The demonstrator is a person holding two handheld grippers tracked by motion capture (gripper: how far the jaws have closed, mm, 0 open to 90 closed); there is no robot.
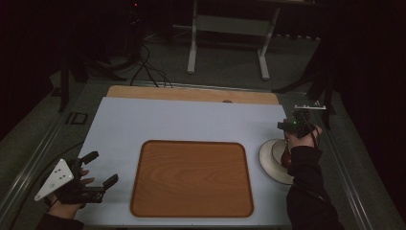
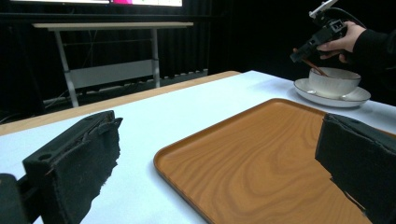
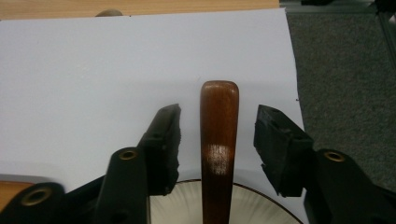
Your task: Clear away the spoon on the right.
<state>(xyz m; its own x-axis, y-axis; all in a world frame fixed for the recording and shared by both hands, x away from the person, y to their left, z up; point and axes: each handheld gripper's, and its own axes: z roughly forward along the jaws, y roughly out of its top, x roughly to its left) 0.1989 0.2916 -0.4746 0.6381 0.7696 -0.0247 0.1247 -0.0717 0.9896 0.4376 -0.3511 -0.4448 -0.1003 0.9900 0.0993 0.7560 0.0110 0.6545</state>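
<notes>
Right claw (image 3: 218, 140) wide, straddling wooden spoon handle (image 3: 219, 140), no contact; left claw (image 2: 219, 158) wide, empty.

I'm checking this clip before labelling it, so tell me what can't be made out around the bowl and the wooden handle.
- Wooden handle: its lower end runs off the bottom edge of the right gripper view; what tool it is cannot be told.
- Bowl: in the left gripper view its rim hides the inside.
- Saucer: in the high view the sleeve covers its near side.
- Right gripper: jaws stand apart from the handle.

Wooden tray (image 1: 191, 178) centred on white tabletop (image 1: 182, 122); white-legged desk (image 1: 229, 26) beyond, on grey floor.
</notes>
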